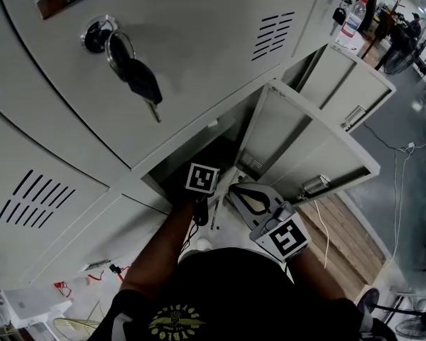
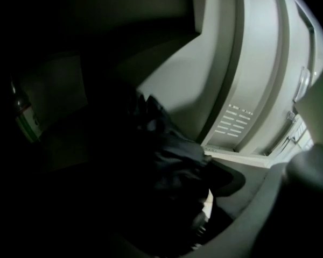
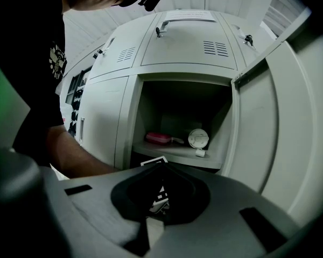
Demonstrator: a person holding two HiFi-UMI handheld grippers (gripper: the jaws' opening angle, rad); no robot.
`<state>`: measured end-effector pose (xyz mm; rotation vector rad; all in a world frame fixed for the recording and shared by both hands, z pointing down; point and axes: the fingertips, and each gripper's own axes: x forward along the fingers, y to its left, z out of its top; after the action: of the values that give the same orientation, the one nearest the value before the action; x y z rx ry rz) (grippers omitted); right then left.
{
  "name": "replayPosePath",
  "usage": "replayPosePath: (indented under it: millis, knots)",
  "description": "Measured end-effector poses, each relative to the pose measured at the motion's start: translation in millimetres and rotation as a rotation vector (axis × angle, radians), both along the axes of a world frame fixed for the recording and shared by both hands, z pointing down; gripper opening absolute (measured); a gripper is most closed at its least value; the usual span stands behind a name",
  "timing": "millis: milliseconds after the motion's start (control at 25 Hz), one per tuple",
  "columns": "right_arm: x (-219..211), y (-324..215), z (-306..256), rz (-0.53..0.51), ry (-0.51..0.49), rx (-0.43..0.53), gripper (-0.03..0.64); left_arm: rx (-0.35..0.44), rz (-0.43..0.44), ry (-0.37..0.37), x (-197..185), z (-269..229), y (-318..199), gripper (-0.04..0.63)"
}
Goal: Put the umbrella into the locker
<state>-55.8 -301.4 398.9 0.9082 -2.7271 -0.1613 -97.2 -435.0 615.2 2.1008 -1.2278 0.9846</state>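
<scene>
The open locker (image 1: 158,178) is the lowest compartment of the bank, and its door (image 1: 305,148) swings wide to the right of the opening. The left tool (image 1: 199,183) reaches through the locker mouth into the dark lower space. There the black umbrella (image 2: 175,157) lies bunched inside the locker, filling the gap between the jaws. The right jaw presses on the fabric, while the other jaw is lost in shadow. Deep at the locker's left wall stands one dim bottle (image 2: 22,114).

In the right gripper view a shelf (image 3: 175,153) crosses the locker above that space. It carries three things: a pink case (image 3: 159,138), a white round object (image 3: 198,138) and a small white cap (image 3: 200,153).

The right tool (image 1: 236,189) hangs just outside the locker mouth, beside the door's inner face. Its jaws are pressed together with nothing between them.

One bunch of keys (image 1: 131,66) hangs from the lock of the closed door above the locker. One clear bottle (image 1: 352,18) stands on a neighbouring cabinet top, well to the right of the locker.

The locker mouth is narrow, with the person's left forearm (image 1: 163,251) filling much of it. Open floor lies to the right of the door.
</scene>
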Motion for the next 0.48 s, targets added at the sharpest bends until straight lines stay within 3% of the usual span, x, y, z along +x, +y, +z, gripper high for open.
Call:
replayPosePath:
  millis: [480]
  knots:
    - [-2.9,-1.6,2.8,-0.012,0.000,-0.019,0.021,-0.001,0.019,-0.049,1.0,-8.2,2.4,0.508]
